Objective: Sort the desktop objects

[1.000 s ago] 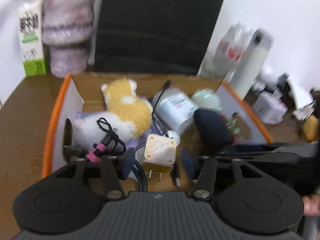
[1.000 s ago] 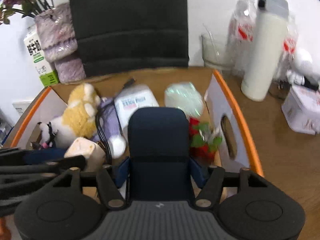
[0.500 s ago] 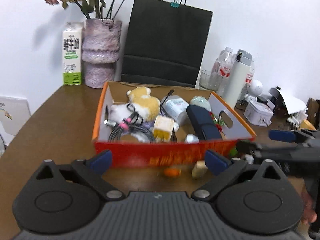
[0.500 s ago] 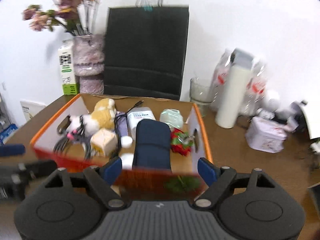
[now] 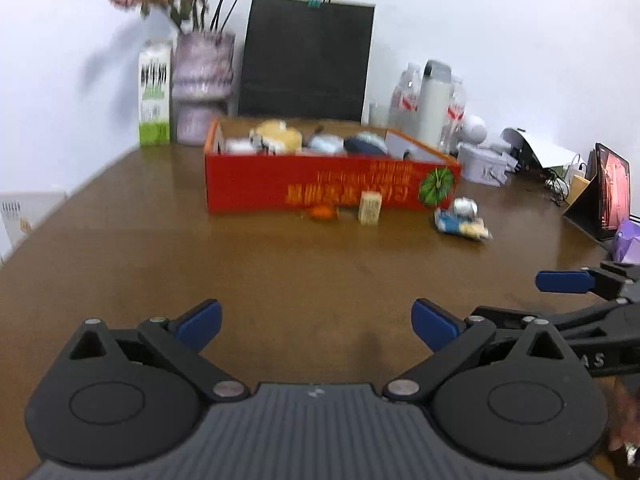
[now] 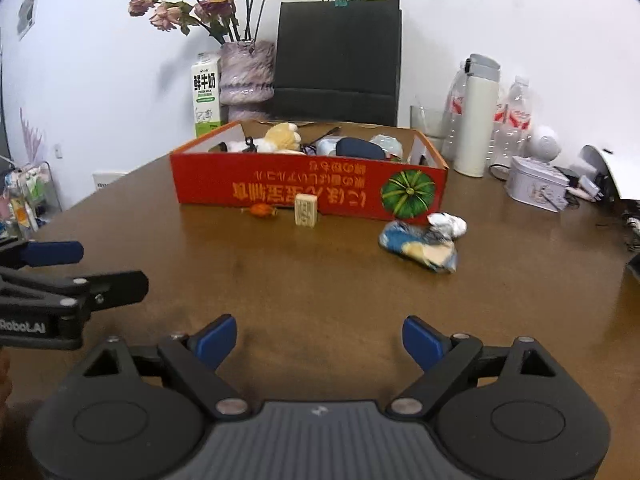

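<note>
A red cardboard box [image 6: 280, 192] [image 5: 320, 184] stands mid-table and holds a plush toy [image 6: 282, 136], a dark blue case [image 6: 358, 148], cables and other items. In front of it lie an orange wrapped candy [image 6: 262, 211], an upright cream tile [image 6: 306, 210], a blue-and-yellow packet [image 6: 420, 246] and a foil ball [image 6: 448, 224]. My left gripper [image 5: 316, 326] is open and empty, low over the near table. My right gripper [image 6: 318, 340] is open and empty beside it.
Behind the box stand a black paper bag [image 6: 338, 52], a vase of flowers [image 6: 246, 74] and a milk carton [image 6: 206, 94]. At the right are a white flask [image 6: 478, 116], water bottles, a tin [image 6: 536, 184] and a tablet [image 5: 608, 196].
Both grippers have drawn back out of the box to the near table. The right gripper let go of the dark blue case, which now lies in the box. Both stand open.
</note>
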### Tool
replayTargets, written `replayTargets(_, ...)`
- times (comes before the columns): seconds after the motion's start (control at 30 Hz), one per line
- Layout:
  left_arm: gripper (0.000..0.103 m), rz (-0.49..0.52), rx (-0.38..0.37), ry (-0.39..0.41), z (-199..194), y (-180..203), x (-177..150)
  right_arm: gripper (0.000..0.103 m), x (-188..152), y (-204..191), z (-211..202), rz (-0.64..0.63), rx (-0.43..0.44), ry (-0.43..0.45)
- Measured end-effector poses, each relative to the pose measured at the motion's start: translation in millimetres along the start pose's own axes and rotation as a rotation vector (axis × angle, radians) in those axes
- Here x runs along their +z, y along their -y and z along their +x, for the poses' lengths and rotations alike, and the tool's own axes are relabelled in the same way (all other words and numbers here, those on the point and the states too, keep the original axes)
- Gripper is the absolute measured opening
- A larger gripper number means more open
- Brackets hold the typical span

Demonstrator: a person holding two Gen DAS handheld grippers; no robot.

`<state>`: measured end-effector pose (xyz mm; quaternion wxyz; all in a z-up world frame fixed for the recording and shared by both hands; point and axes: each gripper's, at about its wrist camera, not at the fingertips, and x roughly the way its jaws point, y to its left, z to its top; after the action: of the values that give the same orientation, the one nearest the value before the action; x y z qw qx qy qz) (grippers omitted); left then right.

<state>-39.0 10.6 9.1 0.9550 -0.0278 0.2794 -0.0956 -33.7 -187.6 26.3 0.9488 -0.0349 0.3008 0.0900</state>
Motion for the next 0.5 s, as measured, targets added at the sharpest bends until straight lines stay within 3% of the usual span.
replayTargets(0.2, 0.103, -0.025, -0.023, -0.003, 1, -5, -7, 0.096, -22, 5, -16, 0.073, 0.001, 0.057)
replayTargets(0.37, 0.103, -0.012, 0.004, -0.031, 5, 0, -7, 0.096, -22, 23, -11, 0.214, -0.008, 0.036)
replayTargets(0.5, 0.103, -0.018, 0.008, -0.022, 4, 0, -8, 0.096, -23, 21, -10, 0.201, -0.024, 0.037)
